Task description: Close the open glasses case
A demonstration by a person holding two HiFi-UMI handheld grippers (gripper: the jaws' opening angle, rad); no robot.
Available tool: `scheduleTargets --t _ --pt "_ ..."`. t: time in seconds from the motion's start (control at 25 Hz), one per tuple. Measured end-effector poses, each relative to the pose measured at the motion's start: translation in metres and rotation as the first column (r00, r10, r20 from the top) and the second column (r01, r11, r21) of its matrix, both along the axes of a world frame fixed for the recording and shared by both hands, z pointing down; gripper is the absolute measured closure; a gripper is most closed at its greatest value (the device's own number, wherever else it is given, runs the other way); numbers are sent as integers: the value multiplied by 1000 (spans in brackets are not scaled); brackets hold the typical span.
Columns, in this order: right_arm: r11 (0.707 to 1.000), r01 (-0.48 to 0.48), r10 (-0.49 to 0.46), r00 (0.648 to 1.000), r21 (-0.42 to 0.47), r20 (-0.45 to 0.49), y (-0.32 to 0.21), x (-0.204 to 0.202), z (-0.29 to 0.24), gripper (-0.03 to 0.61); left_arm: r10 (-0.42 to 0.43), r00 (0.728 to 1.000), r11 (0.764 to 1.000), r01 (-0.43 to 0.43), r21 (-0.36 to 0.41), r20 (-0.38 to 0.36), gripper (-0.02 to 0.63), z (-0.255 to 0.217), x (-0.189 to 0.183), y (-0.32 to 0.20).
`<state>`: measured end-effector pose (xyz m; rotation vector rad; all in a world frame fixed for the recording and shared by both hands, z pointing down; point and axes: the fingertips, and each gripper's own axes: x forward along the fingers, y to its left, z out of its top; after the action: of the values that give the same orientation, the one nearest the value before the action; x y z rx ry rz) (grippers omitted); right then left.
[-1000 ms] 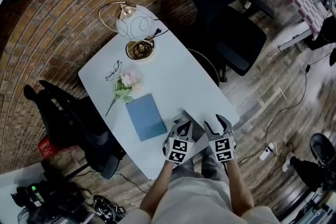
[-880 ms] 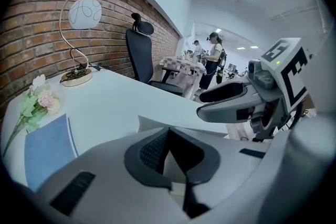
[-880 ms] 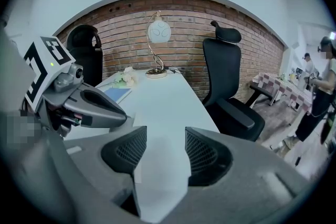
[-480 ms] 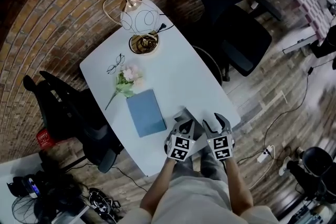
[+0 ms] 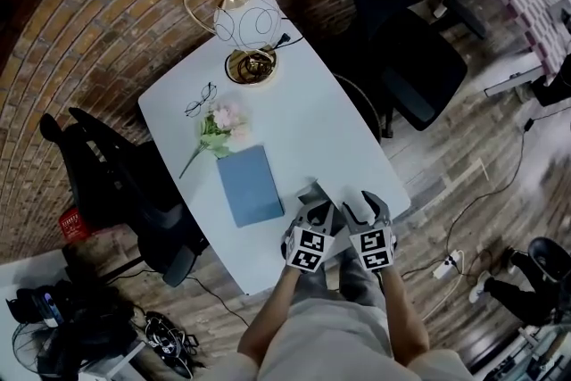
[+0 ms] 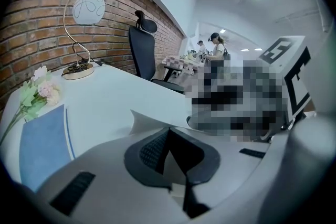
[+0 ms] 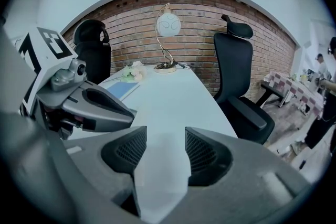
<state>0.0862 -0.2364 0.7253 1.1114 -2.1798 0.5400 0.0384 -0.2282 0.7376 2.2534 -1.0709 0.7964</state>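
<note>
Hovering side by side over the table (image 5: 312, 125), the left gripper (image 6: 168, 136) is pressing its jaws together on nothing; the right gripper (image 7: 166, 140) is holding its jaws apart, empty.

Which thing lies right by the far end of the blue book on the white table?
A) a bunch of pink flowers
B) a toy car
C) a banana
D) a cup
A: the bunch of pink flowers lies on the white table just past the far end of the blue book; no banana, toy car or cup shows on the table.
</note>
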Motion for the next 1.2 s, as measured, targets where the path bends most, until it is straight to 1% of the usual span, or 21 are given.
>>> scheduleTargets --t 0.16,0.6,1.2 --pt "1000 12 -12 1000 -2 0 3 -4 1 348 -9 1000 1000 9 -7 -1 611 1 -1 4" --pt "999 32 -32 999 8 -4 8 -10 0 348 -26 1000 1000 26 3 -9 611 -1 -5 11" --pt "998 63 -63 998 13 1 20 -23 -3 348 -55 998 998 55 -1 0 611 2 -20 24"
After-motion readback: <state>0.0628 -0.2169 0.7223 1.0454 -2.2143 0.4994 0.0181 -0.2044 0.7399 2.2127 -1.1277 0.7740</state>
